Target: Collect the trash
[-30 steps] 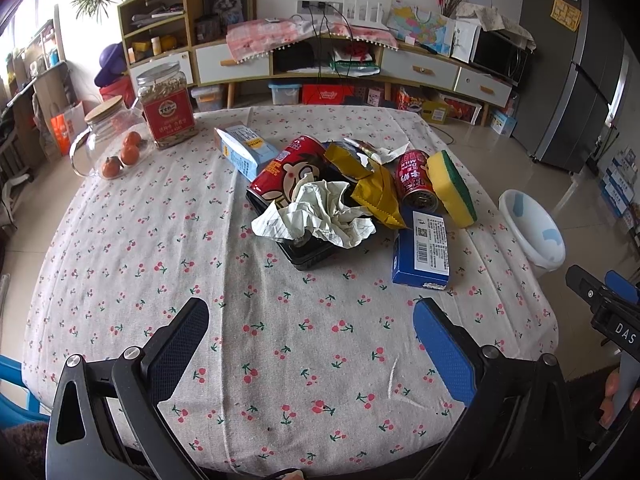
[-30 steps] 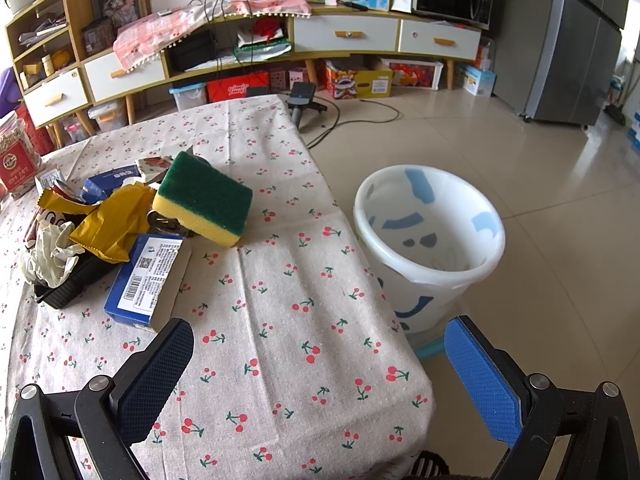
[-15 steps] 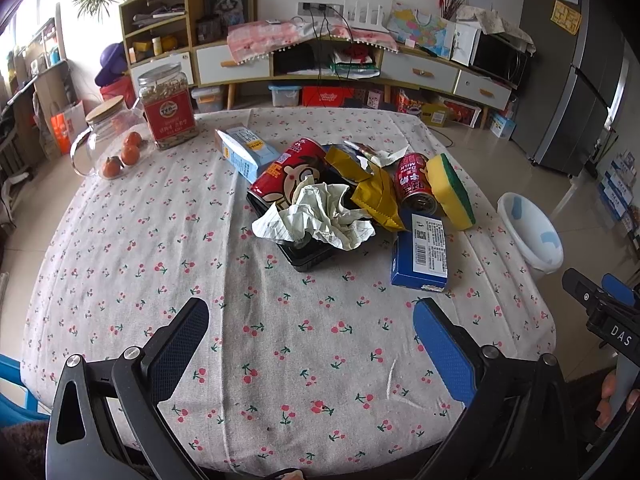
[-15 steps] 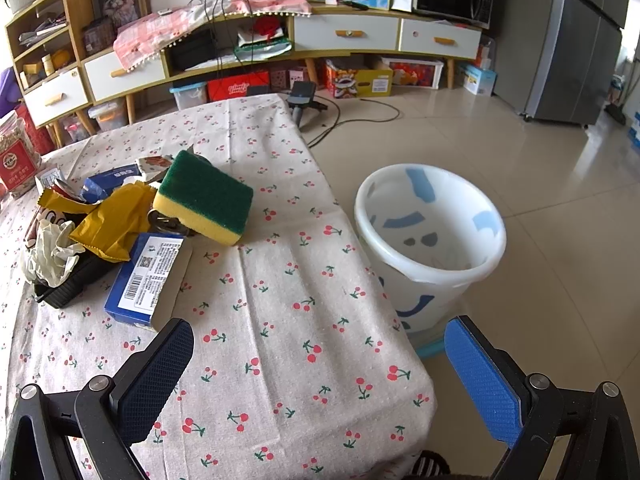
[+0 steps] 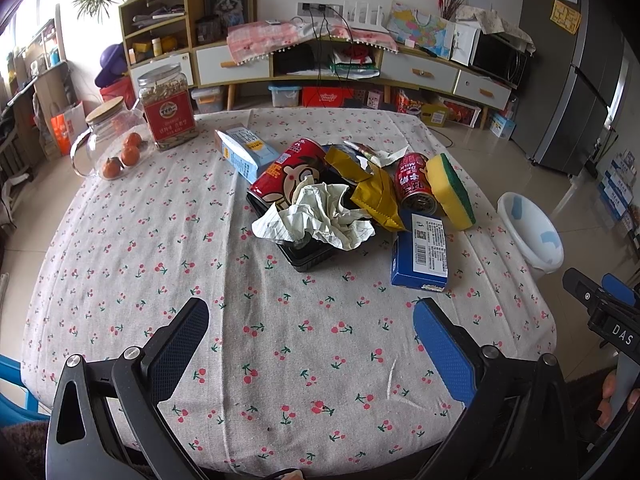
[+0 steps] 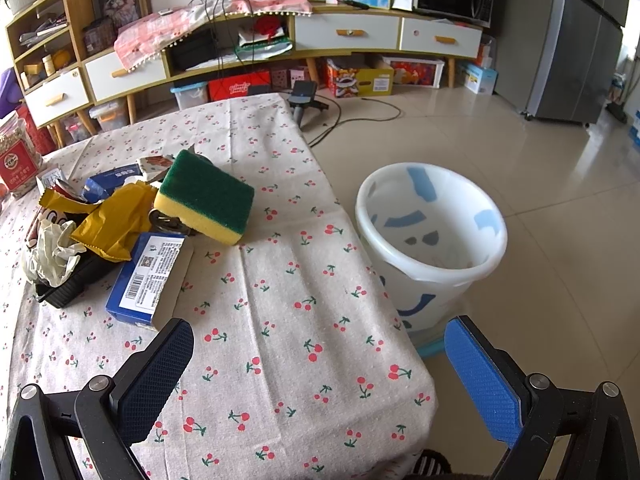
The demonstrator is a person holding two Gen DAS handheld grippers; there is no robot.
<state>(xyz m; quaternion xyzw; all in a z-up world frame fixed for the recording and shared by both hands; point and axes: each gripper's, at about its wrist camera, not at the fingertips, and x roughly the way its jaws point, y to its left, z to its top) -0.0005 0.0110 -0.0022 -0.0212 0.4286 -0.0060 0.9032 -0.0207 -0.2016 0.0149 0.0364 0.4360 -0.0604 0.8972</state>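
Left wrist view: left hand-held gripper point(image 5: 310, 338) spread wide, empty, over cherry-print counter point(image 5: 160, 240). Trash heap mid-counter: crumpled paper point(image 5: 316, 216) on black tray point(image 5: 308, 256), red can point(image 5: 414, 184) reading "DRINK MILK", blue box point(image 5: 420, 254) with barcode label. Right hand-held gripper point(image 6: 320, 364) also agape, nothing held; white bin point(image 6: 432, 240) on floor beside counter. "DAS" printed on right tool.

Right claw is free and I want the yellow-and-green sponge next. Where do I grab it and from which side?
Probably across the sponge's two long side faces, mid-length, coming down from above on its open, bin-facing side. It lies tilted, propped on the red can, green pad up, and its far edge crowds the yellow wrapper. The right claw is wide open with nothing in it.
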